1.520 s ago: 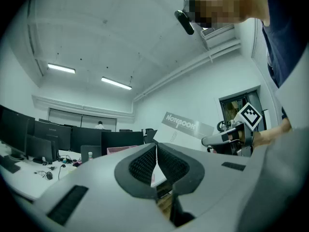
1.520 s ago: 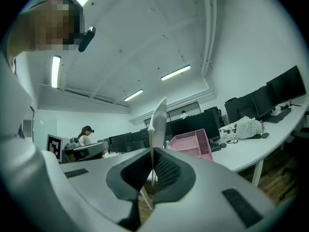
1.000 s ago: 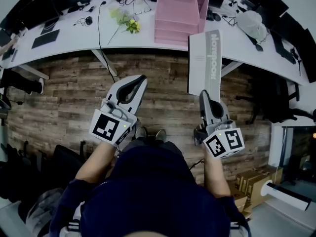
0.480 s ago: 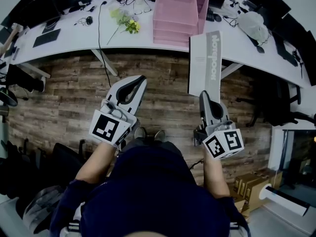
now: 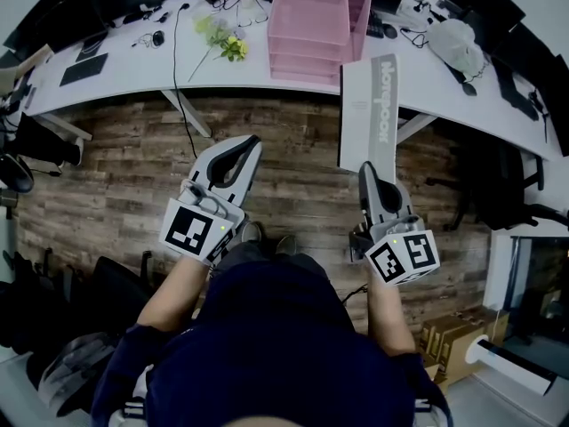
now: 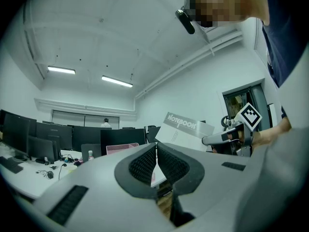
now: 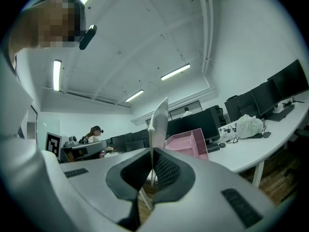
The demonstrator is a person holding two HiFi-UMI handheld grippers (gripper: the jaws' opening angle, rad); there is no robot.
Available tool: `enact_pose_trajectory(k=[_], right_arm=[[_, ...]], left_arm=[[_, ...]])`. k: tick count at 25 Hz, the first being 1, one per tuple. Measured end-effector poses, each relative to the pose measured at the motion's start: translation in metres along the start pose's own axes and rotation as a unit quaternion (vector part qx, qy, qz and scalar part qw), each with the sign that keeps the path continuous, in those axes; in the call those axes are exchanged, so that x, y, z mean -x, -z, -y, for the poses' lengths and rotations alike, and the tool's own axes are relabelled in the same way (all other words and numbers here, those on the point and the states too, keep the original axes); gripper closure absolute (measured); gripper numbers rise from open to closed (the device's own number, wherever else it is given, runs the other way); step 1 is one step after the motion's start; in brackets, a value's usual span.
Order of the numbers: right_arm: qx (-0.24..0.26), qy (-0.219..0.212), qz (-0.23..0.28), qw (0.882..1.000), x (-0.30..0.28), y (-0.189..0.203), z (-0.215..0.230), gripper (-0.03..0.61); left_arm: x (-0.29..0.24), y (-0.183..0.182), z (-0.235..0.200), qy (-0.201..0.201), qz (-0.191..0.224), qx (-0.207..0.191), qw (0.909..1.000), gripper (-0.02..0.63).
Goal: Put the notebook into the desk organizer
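Wood-plank floor fills the middle of the head view, with a curved white bench arcing across the top; on the bench stand one pink desk organizer, top centre, and one sprig of yellow-green flowers to its left. Two tools show, one per hand; one notebook shows, grey-white with its title printed along the cover. Both forearms reach out from the person's body at the bottom centre, each hand behind a marker cube; the left tool slants toward the upper right, its jaws closed pad to pad on themselves; the right tool points almost straight up the frame, its jaws clamped on the notebook's lower edge. The notebook is held in the air, reaching from the right tool up across the bench's front edge, its far end just right of the organizer's near corner and outside it; in the right gripper view it stands edge-on between the pads.
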State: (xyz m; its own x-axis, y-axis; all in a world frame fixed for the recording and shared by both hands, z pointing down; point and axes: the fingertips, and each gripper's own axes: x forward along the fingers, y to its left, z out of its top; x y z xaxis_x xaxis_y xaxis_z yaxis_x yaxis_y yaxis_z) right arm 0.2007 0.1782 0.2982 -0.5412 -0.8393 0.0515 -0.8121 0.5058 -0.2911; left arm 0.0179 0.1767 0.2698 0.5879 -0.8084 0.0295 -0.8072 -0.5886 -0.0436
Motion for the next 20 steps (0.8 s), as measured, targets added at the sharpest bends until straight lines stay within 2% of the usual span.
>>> enact_pose_trajectory(k=[14,20], right_arm=[[0.012,-0.005,-0.001,1.0,-0.028,-0.005,0.019,0.569],[0.013,-0.002,-0.01,1.0,-0.061,-0.003,0.034,0.569]], left_arm=[[-0.028,0.007,-0.023,-0.007,0.006,0.006,0.9999,0.58],[-0.054,0.017,-0.048,-0.006,0.003,0.013,0.9999,0.58]])
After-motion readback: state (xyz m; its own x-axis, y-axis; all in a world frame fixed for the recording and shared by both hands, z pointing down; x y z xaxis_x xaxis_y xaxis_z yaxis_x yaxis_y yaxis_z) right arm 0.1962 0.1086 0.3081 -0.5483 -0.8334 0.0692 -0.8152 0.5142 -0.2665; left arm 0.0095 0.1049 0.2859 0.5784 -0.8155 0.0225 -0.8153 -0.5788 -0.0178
